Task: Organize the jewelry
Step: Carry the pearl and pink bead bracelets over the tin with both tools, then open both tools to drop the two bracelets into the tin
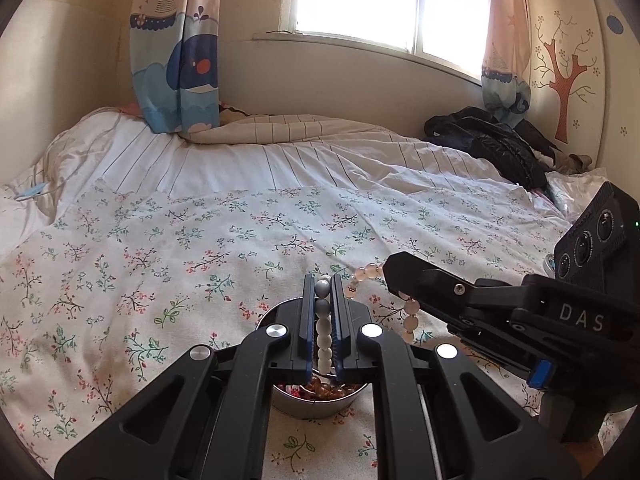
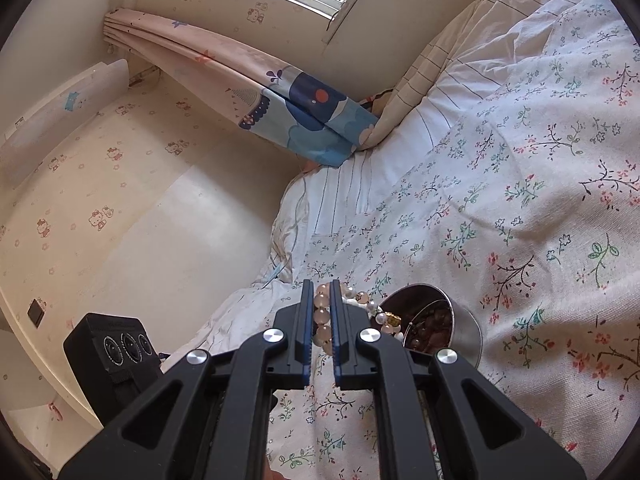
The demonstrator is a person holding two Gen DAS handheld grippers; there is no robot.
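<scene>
Glossy white beads (image 1: 324,340) pinched in left tongs (image 1: 322,280), pink beads (image 2: 322,316) in right tongs (image 2: 322,284).

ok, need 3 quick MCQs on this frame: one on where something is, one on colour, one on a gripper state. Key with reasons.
1. Where is the round metal tin?
A. on the floral bedsheet
B. on the windowsill
C. on the dark jacket

2. What colour are the beads clamped in the left gripper?
A. green and black
B. grey and white
C. red and blue

3. What state is the right gripper in?
A. wide open, nothing in it
B. shut on the tin's rim
C. shut on the pink bead bracelet

Key: 1 A, the tin rests on the flowered cloth. 2 B, grey beads near the tips, white ones behind. 3 C, pink beads sit pinched between its fingers.
</scene>
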